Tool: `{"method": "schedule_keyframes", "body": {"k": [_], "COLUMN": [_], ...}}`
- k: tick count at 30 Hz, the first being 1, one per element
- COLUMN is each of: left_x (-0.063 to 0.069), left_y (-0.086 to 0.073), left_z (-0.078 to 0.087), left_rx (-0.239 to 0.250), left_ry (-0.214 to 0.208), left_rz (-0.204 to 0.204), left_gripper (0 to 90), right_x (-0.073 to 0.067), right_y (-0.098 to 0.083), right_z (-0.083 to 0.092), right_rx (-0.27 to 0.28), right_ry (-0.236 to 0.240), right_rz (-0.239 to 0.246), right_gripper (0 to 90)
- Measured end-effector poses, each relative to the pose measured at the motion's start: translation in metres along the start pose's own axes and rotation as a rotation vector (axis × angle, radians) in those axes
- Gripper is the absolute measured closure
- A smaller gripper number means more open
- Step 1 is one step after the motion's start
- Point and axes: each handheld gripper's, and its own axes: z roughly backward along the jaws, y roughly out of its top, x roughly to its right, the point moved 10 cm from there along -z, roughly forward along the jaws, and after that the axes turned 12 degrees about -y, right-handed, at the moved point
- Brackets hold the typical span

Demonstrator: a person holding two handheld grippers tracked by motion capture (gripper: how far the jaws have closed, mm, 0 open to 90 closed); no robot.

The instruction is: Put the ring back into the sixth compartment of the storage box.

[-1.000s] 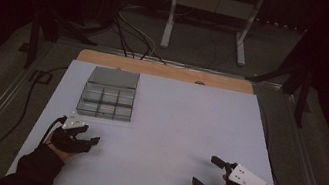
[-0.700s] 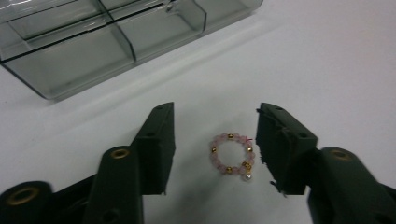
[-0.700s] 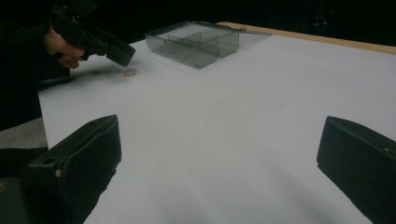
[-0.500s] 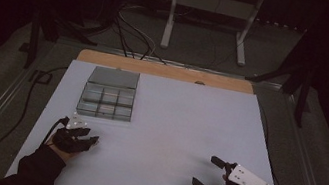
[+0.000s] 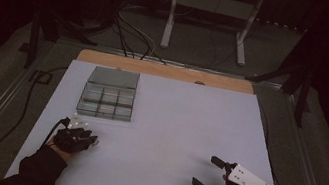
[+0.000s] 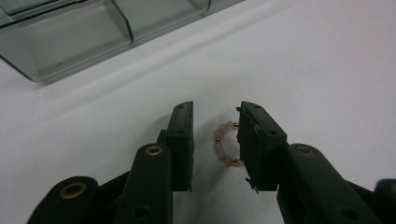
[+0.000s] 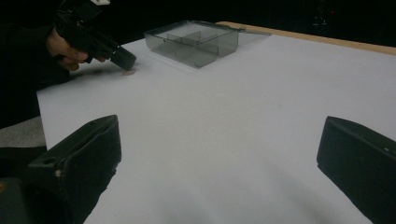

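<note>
Bead bracelet, high view: it could not be made out here; the left gripper [image 5: 88,139] stood low over the white table [image 5: 187,126], just in front of the clear compartment box [image 5: 107,99].
Nearer hand, high view: the left one; the right gripper [image 5: 207,173] was well apart, at the other near corner of the table.
Bead bracelet, left gripper view: the small ring of pink and gold beads [image 6: 224,143] lay flat on the table between the two black jaws, touching or almost touching the jaw at the picture's right, with a gap to the other.
Left gripper, left gripper view: the jaws had just been closing around the bracelet, but the pads did not yet pinch it from both sides.
Box, left gripper view: just beyond the jaws, toward the picture's upper left.
Right gripper, right gripper view: jaws spread wide, nothing between them.
Bracelet, right gripper view: a pink spot [image 7: 129,71] under the left gripper's [image 7: 122,58] tip.
Writing: no brand or label could be read.
</note>
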Motion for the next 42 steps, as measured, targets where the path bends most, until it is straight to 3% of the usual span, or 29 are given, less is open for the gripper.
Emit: {"method": "schedule_keyframes", "body": {"k": [6, 21, 31, 34, 42], "left_x": [-0.0002, 0.0045, 0.0077, 0.0076, 0.0085], "left_y": [-0.0013, -0.0011, -0.0011, -0.0011, -0.0009], "left_z": [-0.0016, -0.0037, -0.0048, -0.0047, -0.0048], "left_rx": [-0.006, -0.049, -0.062, -0.066, -0.067], "left_ry": [0.003, 0.069, 0.058, 0.056, 0.07], "left_rz": [-0.003, -0.015, -0.01, 0.004, -0.003], "left_gripper": [72.5, 77.9, 87.4, 87.8, 89.5], "right_x": [0.0, -0.0002, -0.0004, -0.0003, -0.0005], "right_y": [0.0002, -0.0006, -0.0004, -0.0002, -0.0006], "right_z": [0.0001, 0.0001, 0.0003, 0.0002, 0.0002], "right_rx": [0.001, -0.004, -0.003, -0.002, -0.004], "right_ry": [0.0, 0.0, 0.0, 0.0, 0.0], "right_rz": [0.001, 0.004, 0.004, 0.003, 0.005], "right_gripper": [0.0, 0.0, 0.0, 0.0, 0.0]}}
